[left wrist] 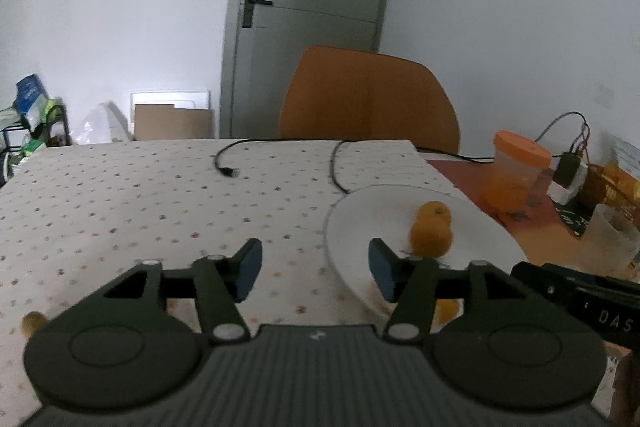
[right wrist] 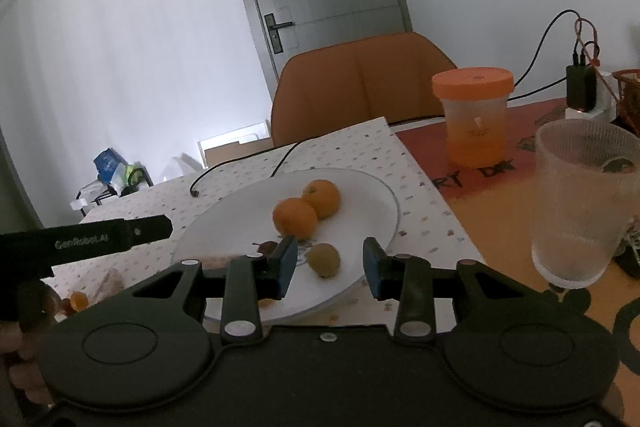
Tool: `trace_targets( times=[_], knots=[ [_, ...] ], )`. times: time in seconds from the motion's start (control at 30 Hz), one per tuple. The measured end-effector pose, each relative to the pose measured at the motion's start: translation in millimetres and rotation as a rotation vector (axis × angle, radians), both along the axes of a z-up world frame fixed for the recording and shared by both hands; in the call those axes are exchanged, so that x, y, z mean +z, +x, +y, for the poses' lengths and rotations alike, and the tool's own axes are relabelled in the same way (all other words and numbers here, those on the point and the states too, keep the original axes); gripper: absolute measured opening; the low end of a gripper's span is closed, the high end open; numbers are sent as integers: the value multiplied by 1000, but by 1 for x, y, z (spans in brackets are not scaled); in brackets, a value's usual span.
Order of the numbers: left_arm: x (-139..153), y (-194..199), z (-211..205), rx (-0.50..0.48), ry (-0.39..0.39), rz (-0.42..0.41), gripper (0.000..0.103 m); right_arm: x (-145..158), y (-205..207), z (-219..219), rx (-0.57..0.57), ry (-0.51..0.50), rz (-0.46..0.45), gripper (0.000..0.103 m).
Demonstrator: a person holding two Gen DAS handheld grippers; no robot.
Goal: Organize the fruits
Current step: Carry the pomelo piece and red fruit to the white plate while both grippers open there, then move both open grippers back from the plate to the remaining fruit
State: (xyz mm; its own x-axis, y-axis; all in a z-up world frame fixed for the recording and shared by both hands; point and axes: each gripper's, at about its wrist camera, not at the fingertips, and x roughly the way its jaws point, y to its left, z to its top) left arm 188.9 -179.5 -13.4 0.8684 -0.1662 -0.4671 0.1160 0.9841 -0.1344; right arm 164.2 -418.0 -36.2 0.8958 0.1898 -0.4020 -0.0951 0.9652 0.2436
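A white plate [right wrist: 384,195] on the dotted cloth holds two oranges [right wrist: 295,218] side by side. Nearer on it lie a small greenish-brown fruit [right wrist: 323,259] and a small dark fruit [right wrist: 267,247]. My right gripper [right wrist: 330,265] is open over the plate's near edge. The greenish fruit lies between its blue pads, touching neither. My left gripper [left wrist: 316,269] is open and holds nothing, straddling the plate's [left wrist: 360,219] left rim, with the oranges [left wrist: 432,231] just past its right finger. A small yellow fruit [left wrist: 32,323] lies on the cloth at the far left.
An orange-lidded jar [right wrist: 474,115] and a ribbed clear glass [right wrist: 580,203] stand to the right of the plate. A black cable [right wrist: 240,167] crosses the cloth behind it. An orange chair [right wrist: 360,83] stands at the table's far edge. A charger with wires [right wrist: 580,87] sits at the far right.
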Motion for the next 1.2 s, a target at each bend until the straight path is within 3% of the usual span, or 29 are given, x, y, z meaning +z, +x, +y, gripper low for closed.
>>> trace_targets(
  times=[0.2, 0.37, 0.47, 0.57, 1.2],
  knots=[
    [4, -12, 24, 54, -17, 8, 77, 2, 0, 21, 38, -5, -6, 52],
    [5, -22, 42, 88, -27, 8, 81, 3, -1, 36, 49, -20, -4, 74],
    [5, -27, 52, 102, -31, 15, 92, 4, -3, 43, 55, -19, -8, 86],
    [6, -33, 63, 112, -42, 22, 95, 6, -5, 49, 54, -6, -24, 102],
    [16, -70, 116, 231, -25, 60, 103, 20, -18, 94, 122, -11, -1, 103]
  ],
)
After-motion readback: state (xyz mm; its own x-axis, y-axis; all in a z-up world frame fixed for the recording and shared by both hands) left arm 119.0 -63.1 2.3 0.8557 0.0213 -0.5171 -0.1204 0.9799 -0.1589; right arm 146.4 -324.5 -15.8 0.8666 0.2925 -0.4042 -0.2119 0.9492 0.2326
